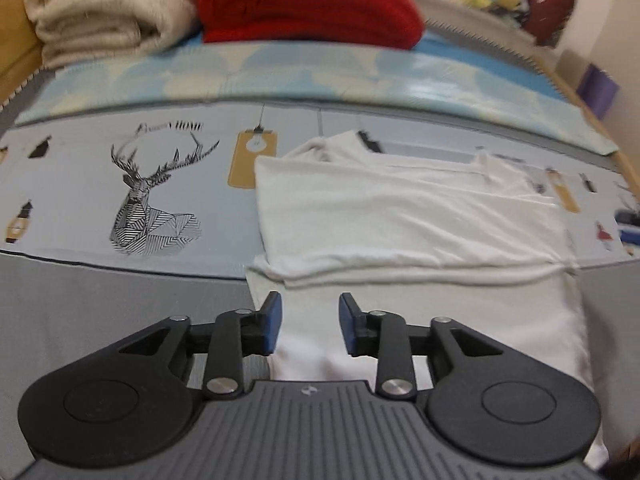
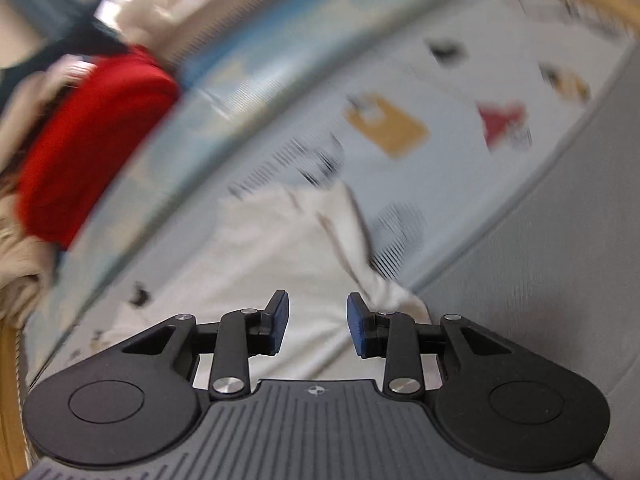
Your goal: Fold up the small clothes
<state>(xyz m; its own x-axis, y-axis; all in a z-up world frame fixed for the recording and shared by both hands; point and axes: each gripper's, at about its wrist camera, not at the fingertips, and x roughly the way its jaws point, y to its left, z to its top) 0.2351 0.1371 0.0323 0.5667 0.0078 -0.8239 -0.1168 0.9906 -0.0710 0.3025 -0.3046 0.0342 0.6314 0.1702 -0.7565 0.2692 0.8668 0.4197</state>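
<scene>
The right tongs (image 2: 317, 322), blue pads apart and holding nothing, hover over a white garment (image 2: 280, 248) lying on a patterned light-blue sheet (image 2: 440, 92). A red blanket (image 2: 88, 140) sits at the far left, a grey surface (image 2: 560, 240) to the right; the scene is motion-blurred.

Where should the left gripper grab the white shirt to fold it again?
Probably the near left corner of the white shirt, where the folded-over layers end in a thick edge just ahead of the open left gripper. Come in low from the near side, one finger slipping under the layers. The cloth lies flat on the bed, so only edges offer a pinch.
</scene>
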